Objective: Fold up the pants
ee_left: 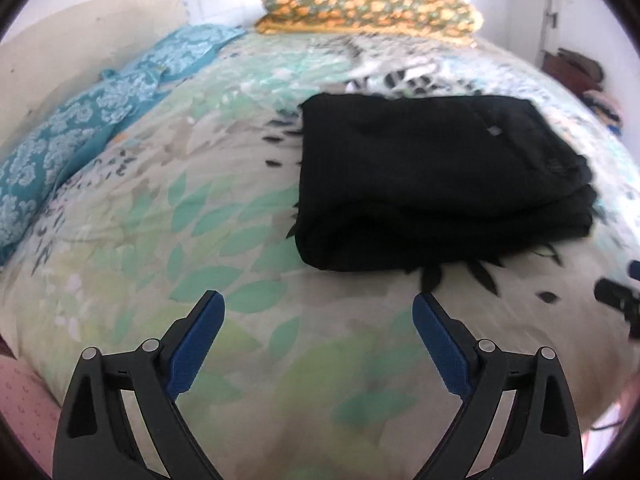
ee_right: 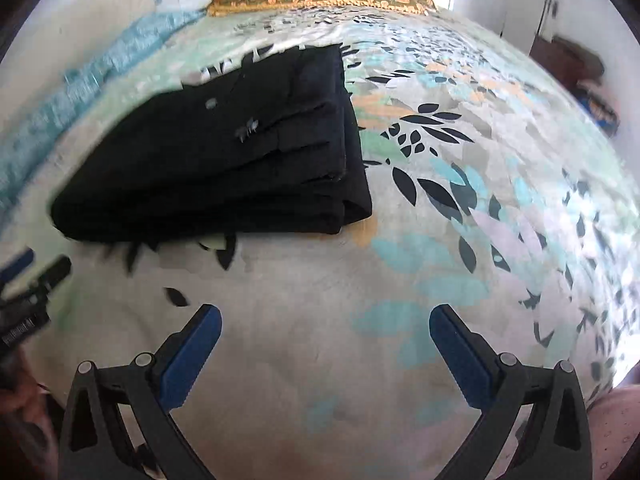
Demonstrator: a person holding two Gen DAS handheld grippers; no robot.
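1. Writing could hardly be made out: a pale label on the dark body of the left gripper, seen at the left edge of the right wrist view, was too blurred to read, and the pants carried no legible brand
2. Left gripper pointed steeply down at the leaf-print bedspread, its blue pads spread wide with only bedding between them
3. Right gripper was tilted down likewise, its blue-padded fingers fully apart and holding nothing
4. Black pants lay folded into a thick stacked rectangle on the bedspread, ahead of the left gripper and off to its right, clear of the fingertips
5. From the right gripper the pants sat ahead and to the left, also untouched
6. Beyond the pants, at the far end of the bed, rested an orange floral pillow; a teal patterned cloth ran along the far left of the left gripper
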